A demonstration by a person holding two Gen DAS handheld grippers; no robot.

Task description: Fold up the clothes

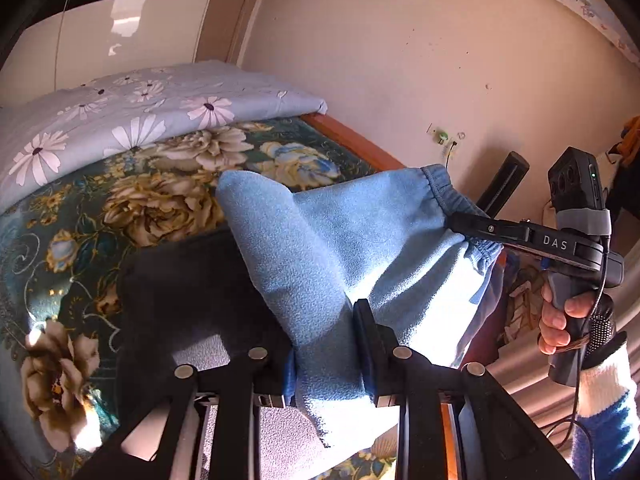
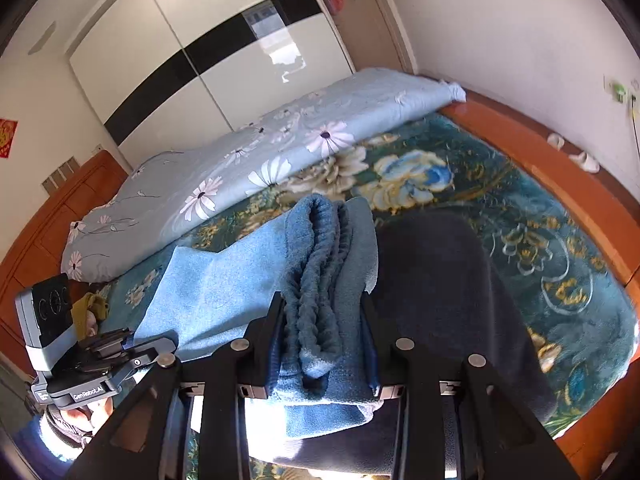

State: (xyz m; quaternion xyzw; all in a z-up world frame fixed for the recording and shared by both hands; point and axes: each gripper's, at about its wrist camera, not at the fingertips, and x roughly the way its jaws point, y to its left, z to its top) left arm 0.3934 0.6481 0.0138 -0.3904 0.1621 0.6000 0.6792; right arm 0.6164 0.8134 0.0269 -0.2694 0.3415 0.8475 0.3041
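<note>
Light blue fleece trousers (image 1: 340,240) hang stretched above the bed (image 1: 100,208) — soft, fuzzy, with a gathered elastic waistband. The left gripper (image 1: 324,344) jaws are clamped on the fabric, and the right gripper (image 2: 320,332) jaws pinch the bunched waistband.

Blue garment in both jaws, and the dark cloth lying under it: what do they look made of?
The blue garment looks like soft fleece: matte, fuzzy nap, with a gathered, ribbed elastic band bunched in the right gripper; the left gripper clamps a plain fold. The dark cloth looks like a thicker, matte, plush knit, though shadow hides its weave.
</note>
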